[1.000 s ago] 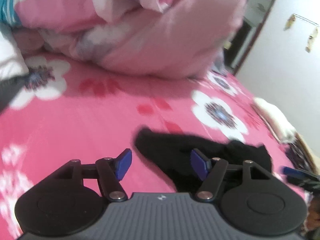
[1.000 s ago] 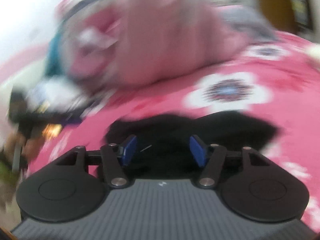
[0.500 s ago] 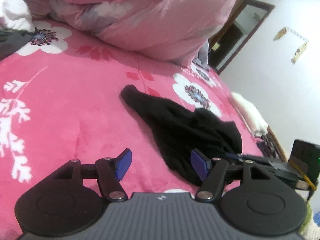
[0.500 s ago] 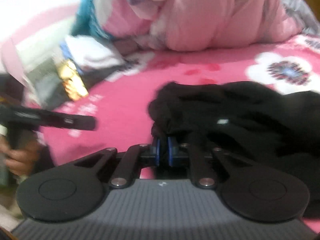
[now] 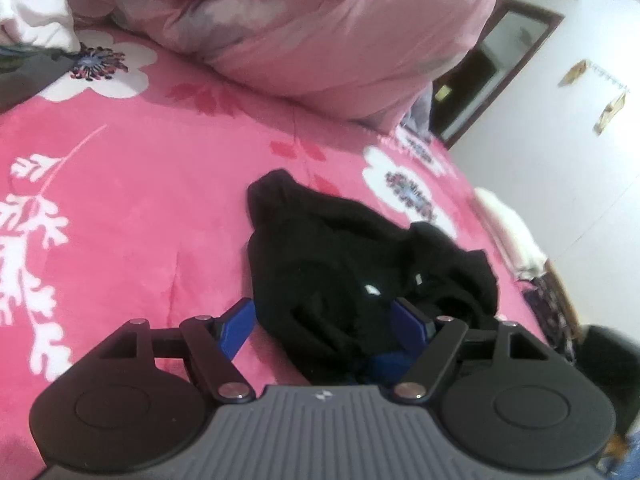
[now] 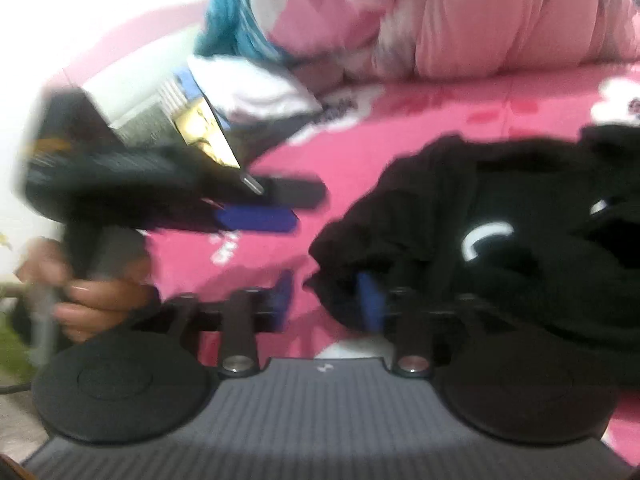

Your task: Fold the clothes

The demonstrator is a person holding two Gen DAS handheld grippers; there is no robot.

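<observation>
Black garment (image 5: 360, 264) lies bunched mid-frame, no neat fold yet — my left gripper (image 5: 324, 320) and right gripper (image 6: 326, 300) both spread apart, holding nothing

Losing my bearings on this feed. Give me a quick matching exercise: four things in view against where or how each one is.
1. black garment
2. left gripper
3. pink quilt
4. right gripper

a. bunched at the far end of the bed
b. crumpled on the floral bedspread
c. open, garment edge by one blue pad
d. open, straddling the garment's near edge

Pairs: 1-b, 2-d, 3-a, 4-c
</observation>
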